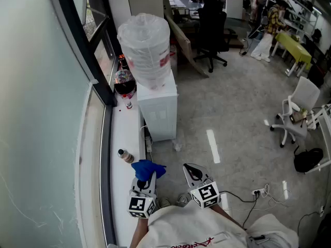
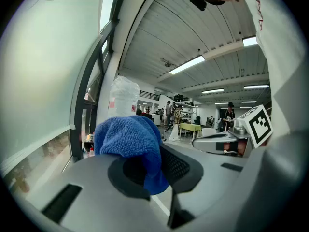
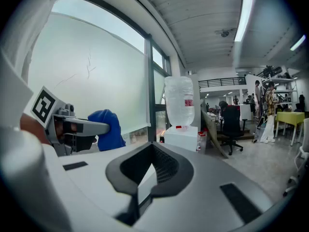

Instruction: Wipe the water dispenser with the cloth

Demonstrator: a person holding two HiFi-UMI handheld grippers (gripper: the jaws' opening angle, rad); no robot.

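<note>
One fuzzy cloth, clamped, L hand-held gripper

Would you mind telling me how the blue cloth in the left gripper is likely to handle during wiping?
Probably floppy: the blue cloth bunches above the left gripper's jaws and droops between them. Likely light, since a single pinch holds it up. Its looped, fuzzy pile suggests it should not slip out easily.

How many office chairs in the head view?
2: a black chair beyond the water dispenser, and a white chair at the right edge. More may hide in the cluttered far background.
</note>
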